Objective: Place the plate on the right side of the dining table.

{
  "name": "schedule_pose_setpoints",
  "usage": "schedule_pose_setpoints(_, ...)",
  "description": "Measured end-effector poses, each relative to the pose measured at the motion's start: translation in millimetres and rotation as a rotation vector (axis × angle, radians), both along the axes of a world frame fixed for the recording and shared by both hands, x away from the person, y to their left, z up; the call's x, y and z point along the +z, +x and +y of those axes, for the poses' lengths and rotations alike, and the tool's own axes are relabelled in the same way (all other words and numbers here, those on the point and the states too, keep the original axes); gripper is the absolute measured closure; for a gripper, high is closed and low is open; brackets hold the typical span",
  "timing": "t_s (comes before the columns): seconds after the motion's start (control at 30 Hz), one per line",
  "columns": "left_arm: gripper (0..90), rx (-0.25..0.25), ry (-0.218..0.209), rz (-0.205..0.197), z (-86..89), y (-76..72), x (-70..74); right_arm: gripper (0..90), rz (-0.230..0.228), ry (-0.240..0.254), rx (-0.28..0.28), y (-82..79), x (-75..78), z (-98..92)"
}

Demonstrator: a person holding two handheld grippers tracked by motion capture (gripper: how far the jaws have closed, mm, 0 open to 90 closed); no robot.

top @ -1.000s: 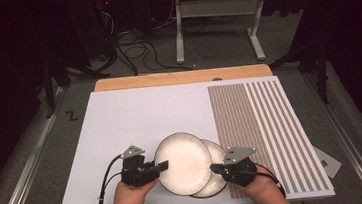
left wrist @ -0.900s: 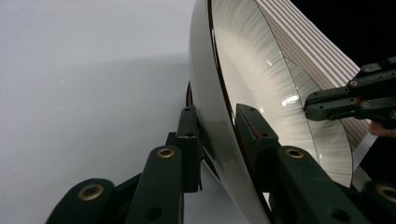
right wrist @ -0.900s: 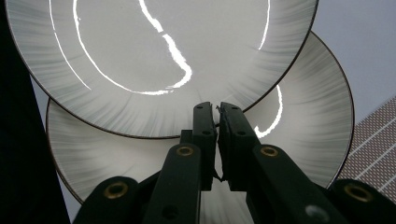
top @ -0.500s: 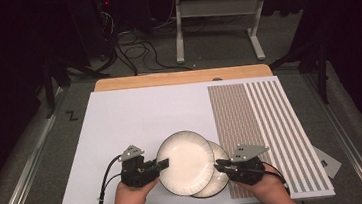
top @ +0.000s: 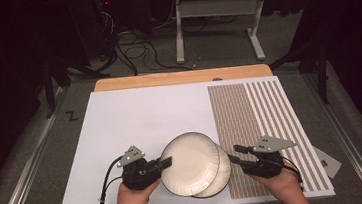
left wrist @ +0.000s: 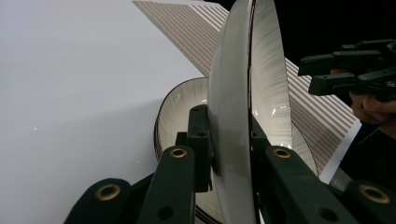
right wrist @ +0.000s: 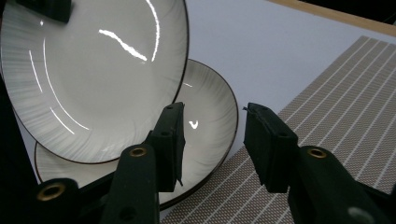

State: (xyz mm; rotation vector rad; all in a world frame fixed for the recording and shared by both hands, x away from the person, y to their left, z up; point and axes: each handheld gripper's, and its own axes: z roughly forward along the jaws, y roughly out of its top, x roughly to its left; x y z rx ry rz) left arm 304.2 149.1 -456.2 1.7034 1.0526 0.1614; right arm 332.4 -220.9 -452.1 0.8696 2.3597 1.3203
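Two white plates with dark rims overlap near the front of the table. My left gripper point(top: 166, 162) is shut on the left rim of the upper plate point(top: 190, 164), holding it tilted above the lower plate point(top: 224, 170). In the left gripper view the jaws point(left wrist: 229, 140) clamp the upper plate point(left wrist: 238, 93) edge-on, with the lower plate point(left wrist: 180, 107) behind. My right gripper point(top: 239, 151) hangs just right of the plates; its jaws have just been opening and hold nothing. In the right gripper view the gripper point(right wrist: 212, 126) stands apart before the lower plate point(right wrist: 210, 93).
The plates rest on a white board point(top: 145, 120) with a brown striped placemat point(top: 261, 119) along its right side. A wooden strip point(top: 181, 78) runs along the far edge. Cables and a metal stand lie on the floor beyond.
My right gripper has drawn back to the right, off the lower plate's rim, and its jaws have parted. The left gripper keeps its hold on the upper plate.
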Motion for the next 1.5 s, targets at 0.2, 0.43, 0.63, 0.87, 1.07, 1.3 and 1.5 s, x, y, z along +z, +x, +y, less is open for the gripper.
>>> schedule_pose_setpoints(0.2,80.0,0.01,0.03,-0.062,-5.5,-3.3,2.6,48.0,-0.033,0.023,-0.041,-0.9,4.2,-14.1)
schedule_pose_setpoints(0.43,80.1,0.032,0.071,-0.13,-10.5,-5.5,3.3,26.9,-0.078,0.07,-0.067,-2.3,8.2,-28.0)
schedule_pose_setpoints(0.63,80.0,0.031,0.086,-0.159,-12.4,-6.0,3.2,14.5,-0.105,0.125,-0.09,-5.8,13.9,-40.1)
schedule_pose_setpoints(0.87,80.0,0.045,0.107,-0.194,-12.9,-6.2,3.6,1.0,-0.107,0.13,-0.117,-11.0,16.9,-48.2)
schedule_pose_setpoints(1.07,80.0,0.054,0.114,-0.214,-11.1,-6.5,3.2,0.1,-0.11,0.124,-0.128,-13.8,17.1,-55.1)
schedule_pose_setpoints(1.3,79.9,0.045,0.118,-0.227,-11.0,-7.0,3.0,0.1,-0.122,0.135,-0.12,-12.7,14.1,-57.3)
schedule_pose_setpoints(1.5,79.8,0.038,0.117,-0.235,-11.1,-6.9,2.7,0.1,-0.116,0.114,-0.111,-13.3,18.4,-51.6)
